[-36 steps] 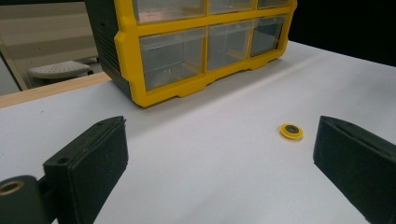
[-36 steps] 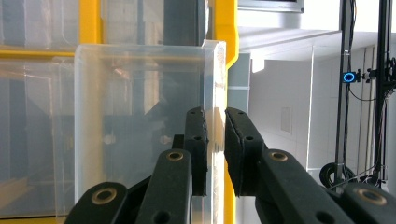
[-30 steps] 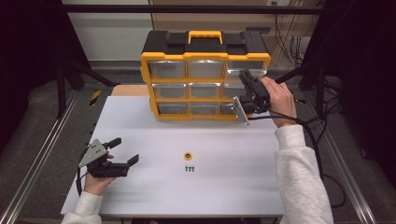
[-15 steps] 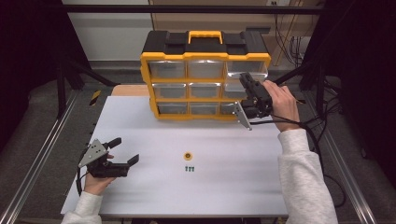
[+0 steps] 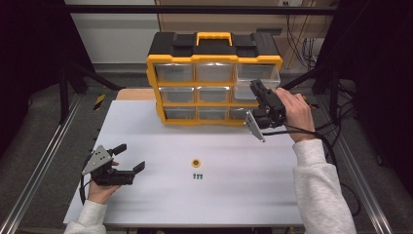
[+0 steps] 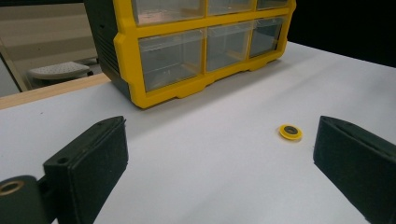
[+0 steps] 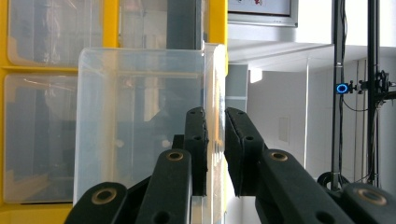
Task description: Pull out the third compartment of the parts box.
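a: drawer (image 5: 258, 73) of clear plastic, slid partway out of the top right bay of the organizer (image 5: 214, 46). right gripper (image 5: 254, 89) pinched shut on its thin wall.

b: any change over the last second?

a: hardly. same pinch as before, hand nudged only slightly. drawer out about as far as a second ago. probably mid-pull, not yet free of the frame.

b: and the left gripper (image 5: 130, 157)?

a: spread wide, nothing between, low over the table (image 5: 243, 195) near its left front corner.

b: room to move?

a: plenty of bare table in front of the organizer. yellow washer (image 5: 196, 163) and small screws (image 5: 198, 176) mid-table, well apart from both tools. worth minding the yellow frame edge beside the drawer.
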{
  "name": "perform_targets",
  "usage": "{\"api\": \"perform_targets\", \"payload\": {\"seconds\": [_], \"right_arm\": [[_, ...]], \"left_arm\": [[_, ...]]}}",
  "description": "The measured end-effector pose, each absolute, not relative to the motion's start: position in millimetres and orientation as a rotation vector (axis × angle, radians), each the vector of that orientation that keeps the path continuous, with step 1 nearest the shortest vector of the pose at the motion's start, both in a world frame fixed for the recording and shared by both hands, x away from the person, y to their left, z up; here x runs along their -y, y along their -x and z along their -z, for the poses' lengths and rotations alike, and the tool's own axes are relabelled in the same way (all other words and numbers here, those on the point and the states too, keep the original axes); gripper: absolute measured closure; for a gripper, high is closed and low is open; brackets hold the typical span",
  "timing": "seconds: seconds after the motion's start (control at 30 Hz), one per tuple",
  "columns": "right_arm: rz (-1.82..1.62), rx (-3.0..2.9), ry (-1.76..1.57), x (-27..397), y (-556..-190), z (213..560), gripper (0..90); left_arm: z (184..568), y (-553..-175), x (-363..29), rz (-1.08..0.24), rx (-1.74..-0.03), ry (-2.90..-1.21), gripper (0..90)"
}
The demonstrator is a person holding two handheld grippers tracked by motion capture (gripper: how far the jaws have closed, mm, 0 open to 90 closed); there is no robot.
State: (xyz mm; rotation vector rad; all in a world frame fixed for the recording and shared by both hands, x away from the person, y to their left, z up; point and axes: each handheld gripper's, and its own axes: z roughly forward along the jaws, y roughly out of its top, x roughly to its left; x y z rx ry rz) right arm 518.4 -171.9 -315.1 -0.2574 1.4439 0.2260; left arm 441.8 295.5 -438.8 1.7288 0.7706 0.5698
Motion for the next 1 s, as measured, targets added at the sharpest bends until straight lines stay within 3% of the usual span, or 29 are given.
{"api": "perform_targets", "payload": {"seconds": [1.0], "right_arm": [[-0.25,-1.462,0.277,174,-501,315,78.5]], "left_arm": [[439,-441,-294,-0.57,-0.765,-1.736,2.7]]}}
